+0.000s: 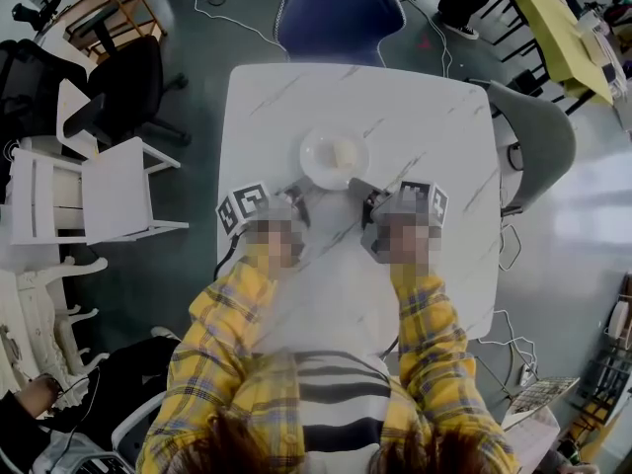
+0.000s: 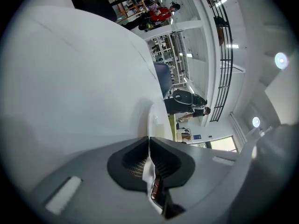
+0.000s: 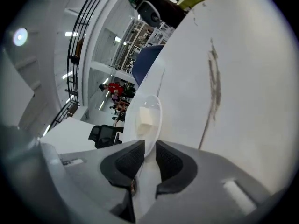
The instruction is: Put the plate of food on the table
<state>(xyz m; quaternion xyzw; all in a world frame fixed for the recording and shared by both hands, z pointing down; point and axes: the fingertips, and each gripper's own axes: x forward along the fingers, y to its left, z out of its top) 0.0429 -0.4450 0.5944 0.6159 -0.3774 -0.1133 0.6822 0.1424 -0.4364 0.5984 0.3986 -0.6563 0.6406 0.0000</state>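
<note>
Head view: the plate (image 1: 334, 158) sits flat on the white marbled tabletop (image 1: 434, 117), in the middle of the frame, with a pale block of food (image 1: 342, 152) on it. The left gripper (image 1: 301, 189) and the right gripper (image 1: 357, 186) meet its near rim from lower left and lower right, a two-sided hold that would keep it level. A blue chair (image 1: 341, 13) stands at the top edge, a white chair (image 1: 109, 191) at left, a grey one (image 1: 538, 141) at right, on a grey floor strewn with cables.

Left gripper view: low in the frame the left gripper (image 2: 148, 141) has its fingers (image 2: 131, 160) pinched on the thin white rim of the plate (image 2: 154, 120). Bare tabletop fills the upper left; an open hall with railings and ceiling lights lies at right.

Right gripper view: the right gripper (image 3: 149, 148) has its fingers (image 3: 124, 164) spread, the plate (image 3: 152, 133) rim between them but free. I judge the plate is set down and this side let go. The food (image 3: 145, 115) lies at frame centre.
</note>
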